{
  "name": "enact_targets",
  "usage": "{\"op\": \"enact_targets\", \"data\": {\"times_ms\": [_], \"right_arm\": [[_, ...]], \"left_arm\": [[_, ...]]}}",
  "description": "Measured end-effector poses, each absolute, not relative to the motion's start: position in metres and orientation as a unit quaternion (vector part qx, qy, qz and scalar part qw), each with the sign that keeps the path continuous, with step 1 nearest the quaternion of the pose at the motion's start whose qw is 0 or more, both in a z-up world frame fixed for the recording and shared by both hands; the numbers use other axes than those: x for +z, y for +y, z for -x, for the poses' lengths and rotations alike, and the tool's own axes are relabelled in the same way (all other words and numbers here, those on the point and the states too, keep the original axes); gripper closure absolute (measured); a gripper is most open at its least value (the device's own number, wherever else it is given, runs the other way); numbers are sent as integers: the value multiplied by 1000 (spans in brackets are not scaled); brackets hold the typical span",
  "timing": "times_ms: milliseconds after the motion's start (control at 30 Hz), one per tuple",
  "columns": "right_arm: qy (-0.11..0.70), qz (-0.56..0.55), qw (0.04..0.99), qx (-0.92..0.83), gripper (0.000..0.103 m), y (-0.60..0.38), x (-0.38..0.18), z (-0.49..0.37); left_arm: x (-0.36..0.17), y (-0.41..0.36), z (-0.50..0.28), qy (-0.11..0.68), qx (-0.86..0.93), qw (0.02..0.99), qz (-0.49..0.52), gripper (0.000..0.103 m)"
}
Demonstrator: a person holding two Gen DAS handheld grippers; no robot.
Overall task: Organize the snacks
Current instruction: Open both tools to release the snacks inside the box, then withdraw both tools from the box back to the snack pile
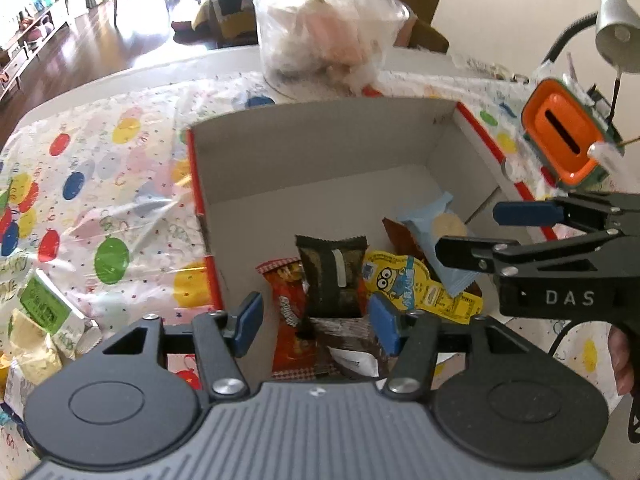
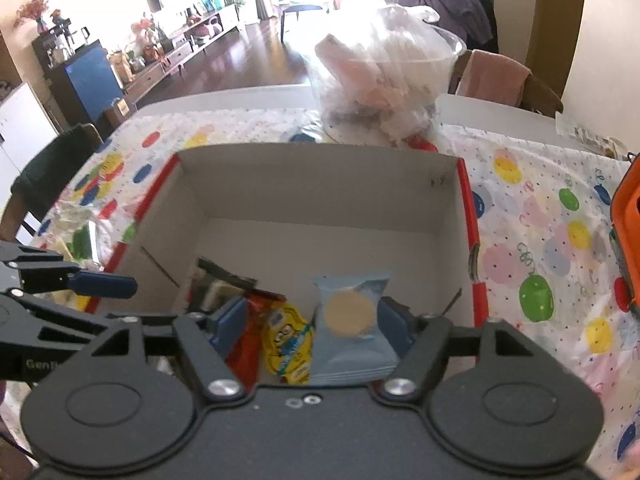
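A cardboard box with red edges stands on the table and holds several snack packets. In the left wrist view my left gripper is open over the box's near end, above a dark brown packet, a red packet and a yellow minion packet. My right gripper comes in from the right, open, beside a light blue biscuit packet. In the right wrist view my right gripper is open with the light blue packet lying loose between its fingers; the box lies ahead.
A clear tub stuffed with plastic bags stands behind the box. An orange container and a desk lamp are at the right. More snack packets lie at the left on the balloon-print tablecloth.
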State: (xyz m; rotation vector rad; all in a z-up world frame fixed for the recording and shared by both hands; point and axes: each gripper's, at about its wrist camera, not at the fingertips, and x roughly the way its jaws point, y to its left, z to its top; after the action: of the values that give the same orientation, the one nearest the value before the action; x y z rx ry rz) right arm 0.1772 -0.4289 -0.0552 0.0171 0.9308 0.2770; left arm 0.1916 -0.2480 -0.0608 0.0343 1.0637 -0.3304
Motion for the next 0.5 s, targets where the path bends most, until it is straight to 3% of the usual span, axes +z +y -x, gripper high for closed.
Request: {"op": "enact_targets", "data": {"times_ms": [200, 333, 500], "right_arm": [[433, -18, 891, 140, 26, -417, -39, -164], [417, -22, 898, 137, 22, -402, -28, -152], [399, -13, 907, 137, 13, -374, -19, -136]], "left_arm": [[-44, -225, -178, 477, -158, 865, -2, 44], [-33, -207, -170, 457, -158, 875, 5, 35], [-25, -176, -160, 442, -152, 884, 9, 34]]}}
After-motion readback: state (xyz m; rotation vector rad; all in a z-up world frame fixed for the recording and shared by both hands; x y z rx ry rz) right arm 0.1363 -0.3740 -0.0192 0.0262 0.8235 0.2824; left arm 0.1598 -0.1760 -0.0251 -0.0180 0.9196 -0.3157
